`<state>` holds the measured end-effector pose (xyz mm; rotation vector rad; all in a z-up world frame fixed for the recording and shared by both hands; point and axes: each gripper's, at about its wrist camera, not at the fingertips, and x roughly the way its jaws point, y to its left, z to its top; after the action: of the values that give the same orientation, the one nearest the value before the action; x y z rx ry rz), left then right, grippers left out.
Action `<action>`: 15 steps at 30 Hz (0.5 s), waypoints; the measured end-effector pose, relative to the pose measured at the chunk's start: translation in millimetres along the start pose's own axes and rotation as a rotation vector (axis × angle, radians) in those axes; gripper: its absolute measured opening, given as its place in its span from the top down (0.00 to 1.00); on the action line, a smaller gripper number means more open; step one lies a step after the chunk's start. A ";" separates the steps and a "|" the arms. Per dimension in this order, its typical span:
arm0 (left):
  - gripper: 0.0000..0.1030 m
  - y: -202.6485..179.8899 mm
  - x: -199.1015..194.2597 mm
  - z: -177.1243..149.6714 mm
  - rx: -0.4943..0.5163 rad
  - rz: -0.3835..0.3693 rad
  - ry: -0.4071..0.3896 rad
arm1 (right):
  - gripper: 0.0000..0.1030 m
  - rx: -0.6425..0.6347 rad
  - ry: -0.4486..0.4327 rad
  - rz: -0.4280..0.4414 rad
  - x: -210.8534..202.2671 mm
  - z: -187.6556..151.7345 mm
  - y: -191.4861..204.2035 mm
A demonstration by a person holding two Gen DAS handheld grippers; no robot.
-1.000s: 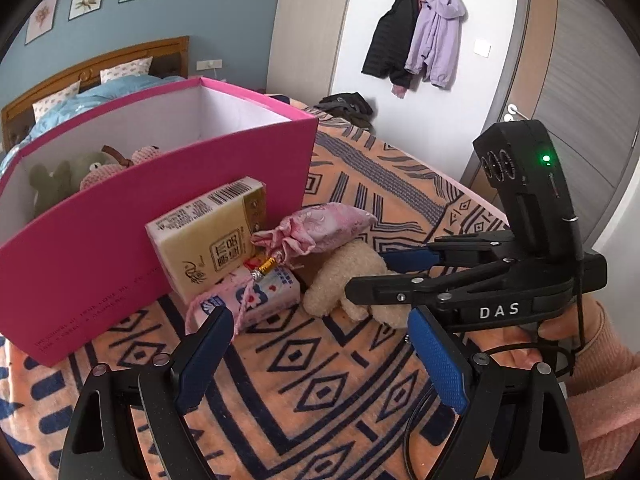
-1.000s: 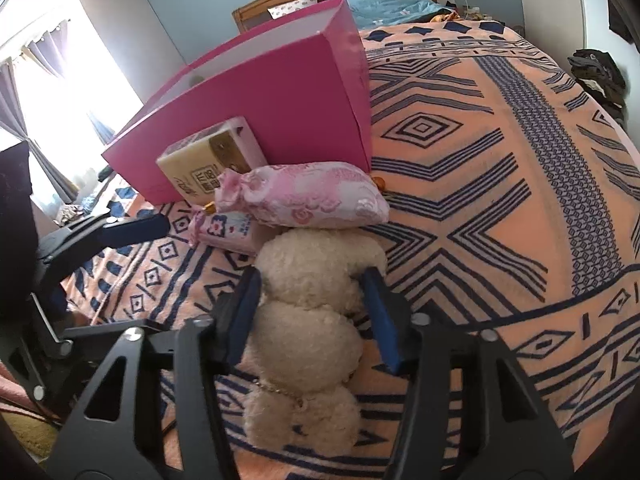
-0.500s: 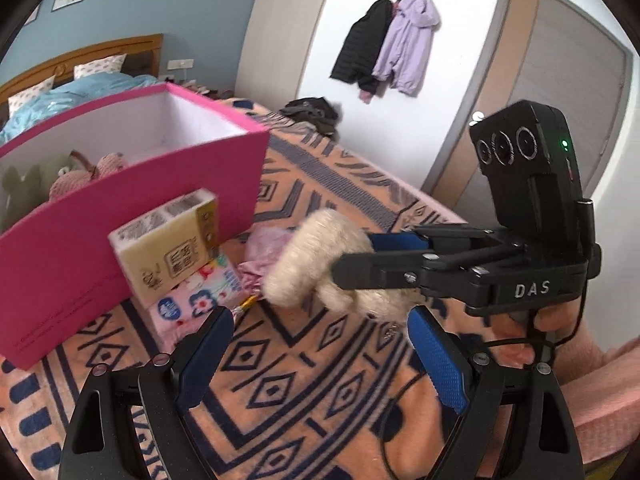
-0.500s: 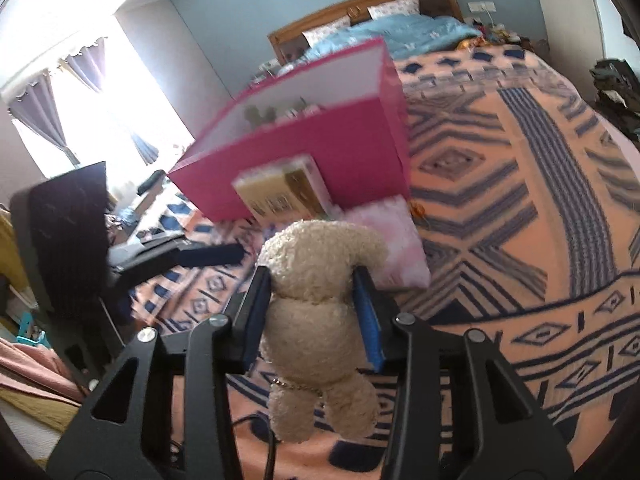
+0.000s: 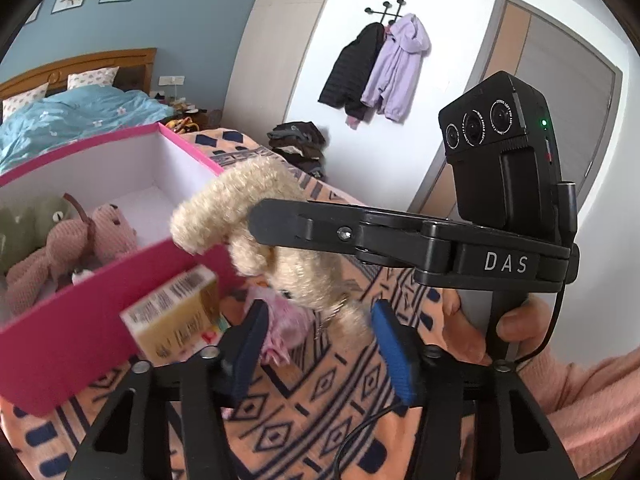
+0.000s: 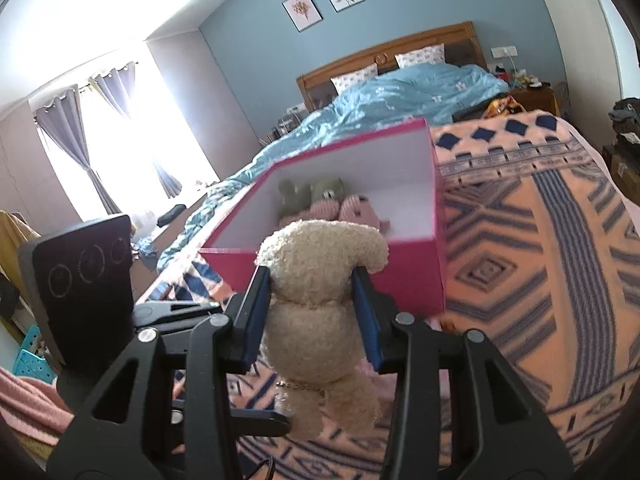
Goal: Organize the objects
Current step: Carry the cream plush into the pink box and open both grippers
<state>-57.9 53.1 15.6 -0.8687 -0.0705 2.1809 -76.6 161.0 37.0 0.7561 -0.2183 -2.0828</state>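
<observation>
My right gripper (image 6: 312,312) is shut on a cream plush toy (image 6: 320,300) and holds it in the air, near the front wall of the pink box (image 6: 400,280). The same toy (image 5: 256,216) shows in the left wrist view, held by the right gripper's black finger. The pink box (image 5: 72,328) holds a pink knitted toy (image 5: 60,248) and a green plush (image 6: 308,192). My left gripper (image 5: 320,348) is open and empty, low over the blanket. A yellow tissue pack (image 5: 176,316) and a pink pouch (image 5: 284,328) lie by the box.
The patterned orange blanket (image 6: 540,260) covers the bed. A blue duvet (image 6: 400,96) and pillows lie beyond the box. Jackets (image 5: 376,64) hang on the wall by a door. A clothes pile (image 5: 296,140) sits at the bed's far side.
My right gripper closed on the cream plush toy and lifted it off the blanket, up toward the pink box's rim. My left gripper stayed open and shifted closer.
</observation>
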 end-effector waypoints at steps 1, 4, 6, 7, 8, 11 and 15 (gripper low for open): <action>0.56 2.5 0.1 4.1 -0.004 0.005 -0.004 | 0.58 -0.003 -0.005 0.003 2.3 3.8 0.5; 0.60 7.7 2.8 13.4 -0.011 0.020 -0.015 | 0.58 -0.014 -0.019 0.008 10.7 15.9 1.3; 0.62 13.9 2.4 21.4 -0.022 0.034 -0.026 | 0.58 -0.020 -0.032 0.008 16.0 24.2 1.9; 0.63 15.8 2.7 25.0 -0.024 0.042 -0.031 | 0.58 -0.021 -0.035 0.010 18.0 27.6 1.3; 0.63 18.7 1.8 27.7 -0.026 0.051 -0.037 | 0.58 -0.021 -0.040 0.012 19.5 31.2 1.5; 0.66 26.3 2.9 36.7 -0.032 0.072 -0.046 | 0.58 -0.027 -0.052 0.012 24.6 41.6 1.3; 0.68 34.8 6.6 48.1 -0.030 0.109 -0.049 | 0.58 -0.023 -0.062 0.005 33.4 54.0 -2.3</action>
<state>-112.4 43.7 37.8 -0.8539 -0.0812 2.3085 -124.1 129.3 64.7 0.6768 -0.2299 -2.1025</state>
